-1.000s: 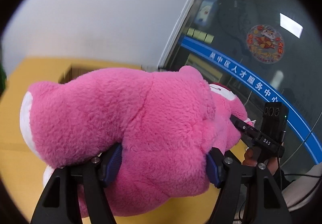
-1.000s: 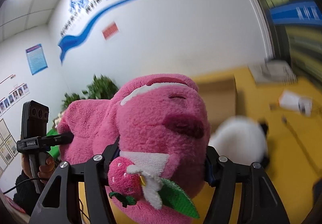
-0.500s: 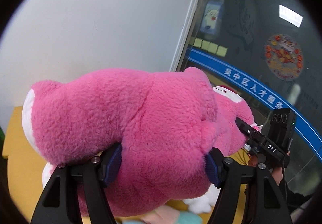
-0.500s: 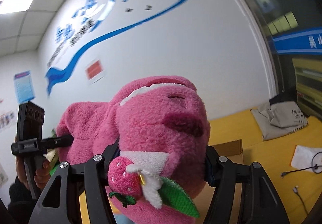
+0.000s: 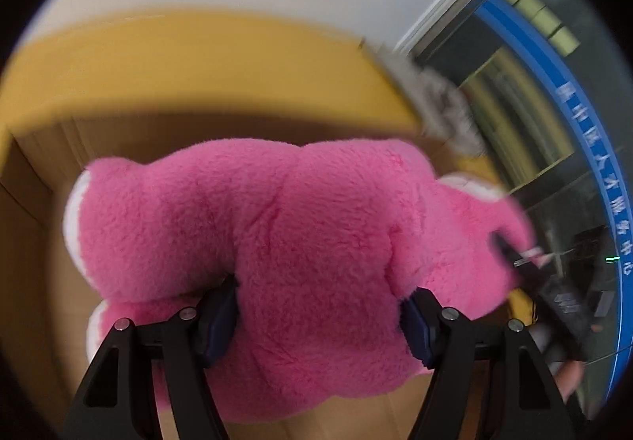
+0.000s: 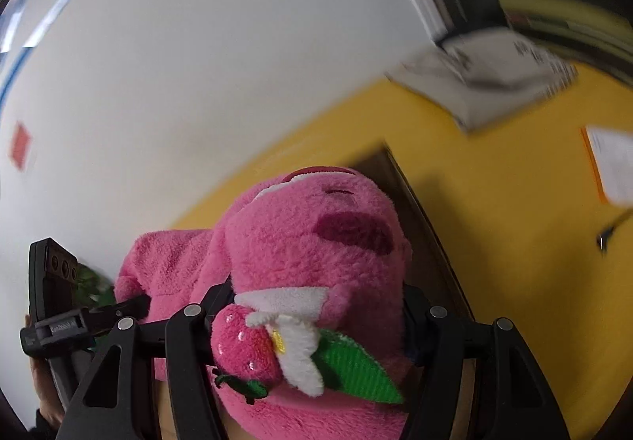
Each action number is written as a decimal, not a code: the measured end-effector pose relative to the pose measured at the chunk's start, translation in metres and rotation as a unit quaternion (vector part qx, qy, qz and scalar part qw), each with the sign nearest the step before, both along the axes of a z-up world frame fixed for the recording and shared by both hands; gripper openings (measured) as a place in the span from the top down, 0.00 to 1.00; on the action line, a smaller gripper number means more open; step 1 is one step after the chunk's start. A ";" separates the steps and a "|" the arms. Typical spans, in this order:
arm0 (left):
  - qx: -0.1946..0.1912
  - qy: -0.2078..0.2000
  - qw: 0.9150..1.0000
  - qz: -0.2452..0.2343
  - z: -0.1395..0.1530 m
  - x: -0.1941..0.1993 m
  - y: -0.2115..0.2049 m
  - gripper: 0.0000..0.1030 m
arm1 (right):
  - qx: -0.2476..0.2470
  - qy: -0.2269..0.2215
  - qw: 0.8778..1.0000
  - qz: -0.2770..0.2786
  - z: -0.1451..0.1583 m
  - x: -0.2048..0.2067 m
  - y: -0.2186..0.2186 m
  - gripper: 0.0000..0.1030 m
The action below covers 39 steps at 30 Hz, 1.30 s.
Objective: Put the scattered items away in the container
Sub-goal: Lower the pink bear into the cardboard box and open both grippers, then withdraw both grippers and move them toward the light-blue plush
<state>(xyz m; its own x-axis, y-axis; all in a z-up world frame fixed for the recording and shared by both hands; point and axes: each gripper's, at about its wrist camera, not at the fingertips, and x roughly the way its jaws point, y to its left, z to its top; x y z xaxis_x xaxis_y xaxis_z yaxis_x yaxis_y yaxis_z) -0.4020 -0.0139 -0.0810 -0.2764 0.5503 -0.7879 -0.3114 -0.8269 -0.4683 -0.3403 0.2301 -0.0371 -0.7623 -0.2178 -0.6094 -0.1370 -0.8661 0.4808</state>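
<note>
A big pink plush bear hangs between both grippers. My left gripper is shut on its body, the blue pads sunk into the fur. Under it in the left wrist view lies the open brown cardboard box, whose inner walls frame the bear's legs. In the right wrist view, my right gripper is shut on the bear's head, just behind the strawberry ornament at its neck. The box's rim shows right behind the head. The inside bottom of the box is hidden by the plush.
The box stands on a yellow table against a white wall. A grey folded bag, a white paper and a cable end lie to the right. A glass wall with a blue band stands beyond.
Both grippers swung across and down with the bear still held. The views dropped from the wall and glass to the table, and the open box now lies right under the bear.
</note>
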 end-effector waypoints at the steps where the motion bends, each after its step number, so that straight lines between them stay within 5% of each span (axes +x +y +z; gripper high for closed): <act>1: 0.000 0.010 1.000 -0.003 -0.002 0.002 -0.001 0.32 | 0.014 -0.001 1.000 0.000 0.002 0.003 -0.002 0.32; 6: -0.012 0.038 0.999 0.012 0.006 0.005 -0.006 0.27 | 0.031 -0.026 0.999 -0.005 -0.002 0.005 -0.001 0.30; 11: -0.060 0.090 0.994 0.022 0.051 0.028 -0.025 0.29 | 0.051 -0.069 0.996 0.038 -0.003 -0.020 0.001 0.13; 14: -0.102 0.084 0.991 -0.003 0.059 0.059 -0.045 0.29 | 0.110 -0.032 0.991 0.071 0.027 0.004 0.001 0.03; 18: -0.138 0.026 0.990 -0.006 0.028 0.111 -0.082 0.29 | 0.130 -0.033 0.972 0.194 0.043 0.052 -0.012 0.00; 21: -0.139 -0.021 0.990 -0.002 -0.002 0.144 -0.102 0.37 | 0.166 -0.067 0.942 0.283 0.024 0.087 -0.036 0.00; 23: -0.122 -0.037 0.992 -0.005 -0.014 0.165 -0.107 0.46 | 0.160 -0.111 0.933 0.304 0.003 0.098 -0.040 0.01; 27: -0.095 -0.042 0.995 0.006 -0.014 0.191 -0.109 0.47 | 0.189 -0.159 0.918 0.311 -0.024 0.117 -0.042 0.05; 34: -0.094 -0.030 0.995 0.032 -0.006 0.220 -0.102 0.47 | 0.207 -0.157 0.915 0.309 -0.022 0.151 -0.029 0.04; 38: -0.108 0.051 0.990 0.080 0.037 0.246 -0.105 0.45 | 0.228 -0.082 0.931 0.271 0.015 0.174 -0.029 0.01; 39: -0.110 0.081 0.986 0.092 0.055 0.257 -0.104 0.36 | 0.220 -0.053 0.938 0.262 0.029 0.185 -0.027 0.00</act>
